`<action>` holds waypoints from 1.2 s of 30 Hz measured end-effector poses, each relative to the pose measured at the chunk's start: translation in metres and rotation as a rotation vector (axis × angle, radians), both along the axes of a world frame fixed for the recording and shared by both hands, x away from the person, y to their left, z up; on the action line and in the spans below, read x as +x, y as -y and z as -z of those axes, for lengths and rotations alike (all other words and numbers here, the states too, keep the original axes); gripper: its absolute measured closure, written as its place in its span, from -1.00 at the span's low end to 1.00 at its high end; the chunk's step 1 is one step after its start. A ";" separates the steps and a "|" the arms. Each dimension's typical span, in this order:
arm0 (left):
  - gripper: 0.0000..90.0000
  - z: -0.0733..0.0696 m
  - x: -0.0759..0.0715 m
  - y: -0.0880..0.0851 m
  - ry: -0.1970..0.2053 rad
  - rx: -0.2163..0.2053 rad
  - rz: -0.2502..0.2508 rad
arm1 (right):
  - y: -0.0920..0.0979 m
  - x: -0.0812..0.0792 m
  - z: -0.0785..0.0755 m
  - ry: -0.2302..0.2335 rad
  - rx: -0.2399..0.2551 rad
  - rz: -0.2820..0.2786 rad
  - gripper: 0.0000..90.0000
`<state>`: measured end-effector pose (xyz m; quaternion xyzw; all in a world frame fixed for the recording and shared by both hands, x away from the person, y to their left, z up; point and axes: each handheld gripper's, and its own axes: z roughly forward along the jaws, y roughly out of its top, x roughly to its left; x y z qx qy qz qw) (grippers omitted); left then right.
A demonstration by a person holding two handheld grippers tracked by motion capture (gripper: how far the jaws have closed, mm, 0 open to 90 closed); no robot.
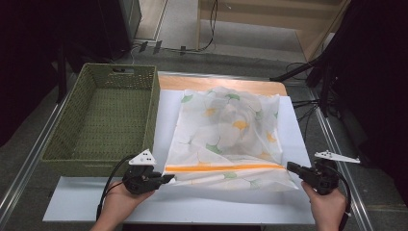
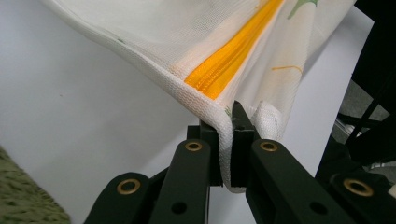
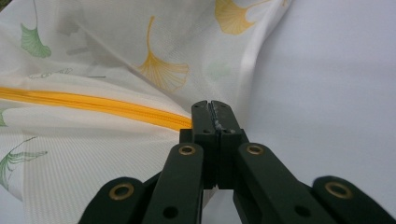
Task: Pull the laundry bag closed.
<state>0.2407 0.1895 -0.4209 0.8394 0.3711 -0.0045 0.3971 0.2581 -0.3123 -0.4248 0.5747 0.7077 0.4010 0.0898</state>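
green basket [image 1: 103,120] left of mesh bag [image 1: 231,130]

No readable text, label, brand, number or sign on any surface in the three views.

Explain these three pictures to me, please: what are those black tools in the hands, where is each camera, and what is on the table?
A person holds a hand-worked clamp in each hand. One picture comes from a camera above the table; the other two from small cameras riding on each clamp, looking along its black jaws. On the white table sheet lies a mesh zip bag printed with leaves, with an orange zipper, and beside it an empty green woven basket. The left gripper is pinched shut on the bag's near left corner. The right gripper is shut at the zipper's other end, with a sliver of fabric between its tips.
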 end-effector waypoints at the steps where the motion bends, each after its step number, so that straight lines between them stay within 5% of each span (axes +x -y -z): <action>1: 0.98 0.002 -0.001 0.002 -0.006 0.004 0.002 | 0.000 0.000 0.000 0.000 -0.007 0.002 1.00; 4: 0.97 0.010 -0.005 0.008 -0.024 0.032 0.042 | 0.001 0.000 0.000 0.017 -0.010 0.015 1.00; 11: 0.92 0.015 -0.004 0.008 -0.050 0.035 0.043 | 0.001 0.002 0.003 0.007 -0.003 0.013 1.00; 20: 0.29 0.002 -0.009 0.002 0.001 0.015 0.034 | -0.006 0.002 0.005 0.026 -0.016 -0.037 0.98; 24: 0.09 -0.001 -0.009 -0.002 0.019 -0.008 0.034 | -0.004 0.001 0.005 0.049 0.017 -0.049 0.74; 25: 0.07 -0.003 -0.011 -0.005 0.035 -0.024 0.035 | -0.004 0.000 0.006 0.079 0.021 -0.056 0.56; 30: -0.07 -0.012 -0.014 -0.014 0.079 -0.058 0.032 | -0.006 0.000 0.006 0.143 0.052 -0.092 0.27; 36: -0.13 -0.013 -0.020 -0.020 0.106 -0.037 0.037 | -0.013 0.002 0.009 0.186 0.054 -0.159 0.06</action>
